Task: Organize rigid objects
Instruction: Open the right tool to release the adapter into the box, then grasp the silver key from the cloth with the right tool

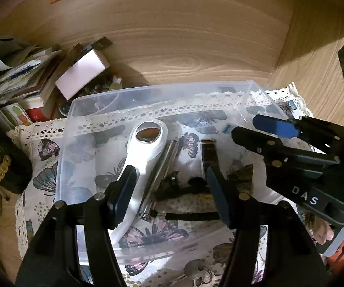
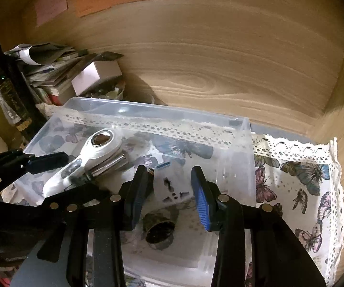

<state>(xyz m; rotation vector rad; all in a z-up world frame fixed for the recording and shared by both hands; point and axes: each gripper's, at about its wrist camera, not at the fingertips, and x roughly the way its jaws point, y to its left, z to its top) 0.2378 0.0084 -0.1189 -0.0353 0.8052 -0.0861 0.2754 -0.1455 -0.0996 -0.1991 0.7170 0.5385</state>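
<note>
Clear plastic bin open-topped; access from above only, four walls block side entry.
Bin floor left half occupied: white magnifier, metal cylinder touching its right side.
Centre: dark tube; white adapter and dark cup toward near right.
Free floor along far wall and far-right corner.
Left of bin: dark bottle, paper stack, white box obstruct.
Right of bin: butterfly cloth unobstructed.
Wooden back panel limits far reach.

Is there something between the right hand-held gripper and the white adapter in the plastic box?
Nothing visible blocks it. The white adapter lies in the clear plastic box, right in the gap of the open right hand-held gripper. The left hand-held gripper is off to the side, near the white magnifier.
</note>
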